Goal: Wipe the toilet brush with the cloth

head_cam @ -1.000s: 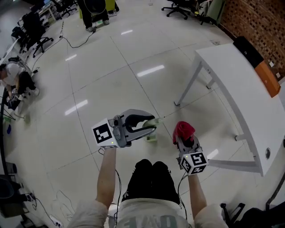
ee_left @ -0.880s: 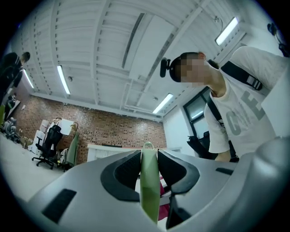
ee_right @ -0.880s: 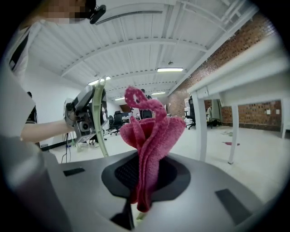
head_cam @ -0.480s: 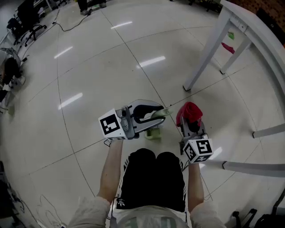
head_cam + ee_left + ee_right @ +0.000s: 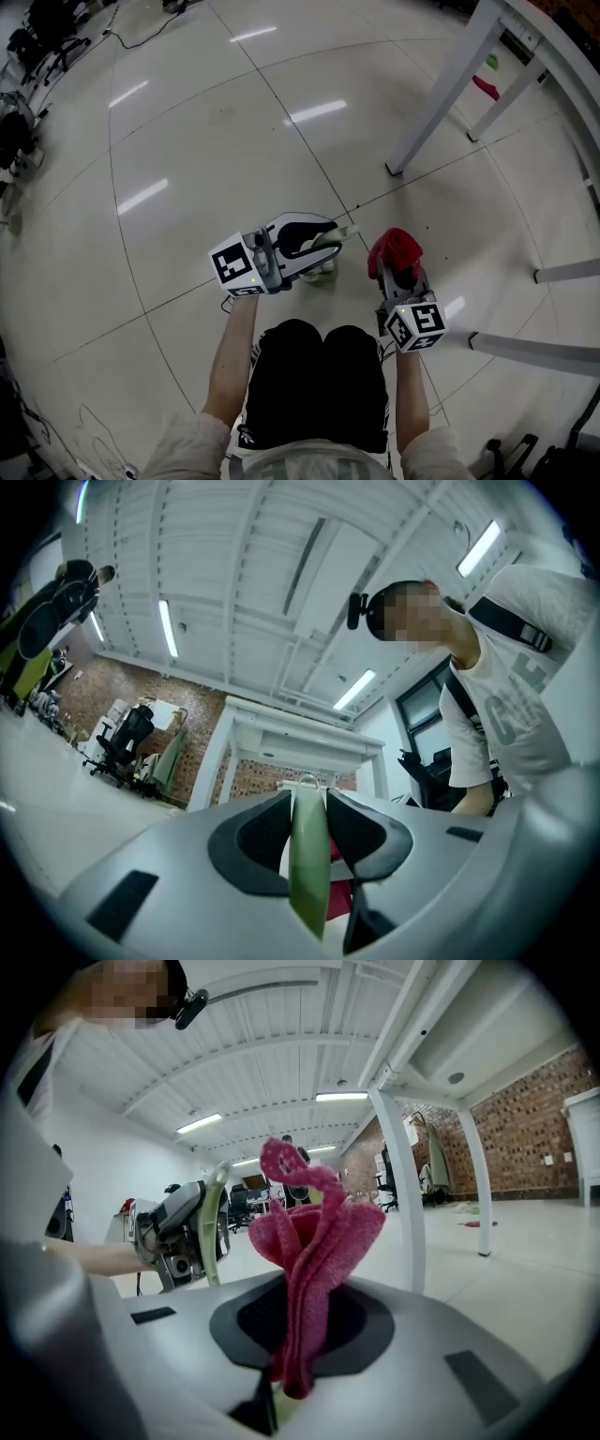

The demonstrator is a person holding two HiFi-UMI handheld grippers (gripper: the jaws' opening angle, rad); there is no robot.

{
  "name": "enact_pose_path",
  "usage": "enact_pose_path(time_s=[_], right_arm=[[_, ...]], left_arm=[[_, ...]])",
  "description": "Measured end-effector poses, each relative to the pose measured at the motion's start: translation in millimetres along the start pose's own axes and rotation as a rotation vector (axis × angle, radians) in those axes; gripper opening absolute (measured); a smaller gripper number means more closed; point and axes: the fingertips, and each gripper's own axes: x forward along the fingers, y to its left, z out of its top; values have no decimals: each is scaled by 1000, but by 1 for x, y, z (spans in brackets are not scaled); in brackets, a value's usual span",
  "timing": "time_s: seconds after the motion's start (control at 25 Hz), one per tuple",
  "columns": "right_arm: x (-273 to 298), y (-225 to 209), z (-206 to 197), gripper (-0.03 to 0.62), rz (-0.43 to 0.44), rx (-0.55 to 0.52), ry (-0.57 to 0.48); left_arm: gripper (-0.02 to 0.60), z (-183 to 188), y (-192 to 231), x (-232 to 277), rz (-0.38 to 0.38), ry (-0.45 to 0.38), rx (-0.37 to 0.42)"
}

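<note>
My left gripper (image 5: pixel 330 240) is shut on the pale green handle of the toilet brush (image 5: pixel 339 234), and more of the brush shows just under the jaws near the floor. In the left gripper view the handle (image 5: pixel 309 855) stands upright between the pads of that gripper (image 5: pixel 307 803). My right gripper (image 5: pixel 398 269) is shut on a bunched pink cloth (image 5: pixel 395 247), a short way right of the brush and apart from it. In the right gripper view the cloth (image 5: pixel 317 1241) rises out of the jaws of the gripper (image 5: pixel 305 1312), and the left gripper (image 5: pixel 178 1227) with the green handle (image 5: pixel 215 1222) is at the left.
White table legs (image 5: pixel 439 96) stand at the upper right, with a low frame bar (image 5: pixel 530 352) at the right. A pink rag (image 5: pixel 486 87) and a green scrap (image 5: pixel 492 61) lie under the table. Office chairs (image 5: pixel 47 19) stand at the far upper left. The floor is glossy tile.
Both grippers have come down close to the floor, and the view has dropped with them so the tabletop is out of sight. Both grips are unchanged.
</note>
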Motion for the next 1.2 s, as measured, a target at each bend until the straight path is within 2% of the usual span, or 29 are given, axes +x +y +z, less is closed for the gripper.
enact_pose_path(time_s=[0.36, 0.52, 0.6, 0.76, 0.84, 0.88, 0.96, 1.0, 1.08, 1.12, 1.2], right_arm=[[-10, -15, -32, 32, -2, -15, 68], [-3, -11, -41, 32, 10, -3, 77], [1, -6, -42, 31, 24, -3, 75], [6, 0, -34, 31, 37, 17, 53], [8, 0, -24, 32, 27, 32, 33], [9, 0, -20, 31, 19, 40, 23], [11, -1, -12, 31, -2, 40, 5], [11, -2, -9, 31, -12, 37, -5], [14, -3, -1, 31, -34, 51, -31], [15, -4, 2, 32, -46, 67, -43], [19, -4, 4, 32, -60, 100, -61]], left_arm=[[124, -42, 13, 12, 4, -2, -44], [124, -43, 20, 12, 30, -31, -68], [126, -37, 23, 12, 60, -50, -72], [127, -6, 27, 1, 176, -111, -53], [126, 8, 35, -13, 295, -100, -20], [124, 12, 41, -26, 393, -76, 3], [110, 15, 56, -67, 664, -31, 57], [4, 16, 60, -94, 814, -38, 76], [3, 16, 60, -145, 1052, -97, 68], [3, 13, 57, -163, 1123, -114, 56], [3, 2, 50, -184, 1182, -100, 46]])
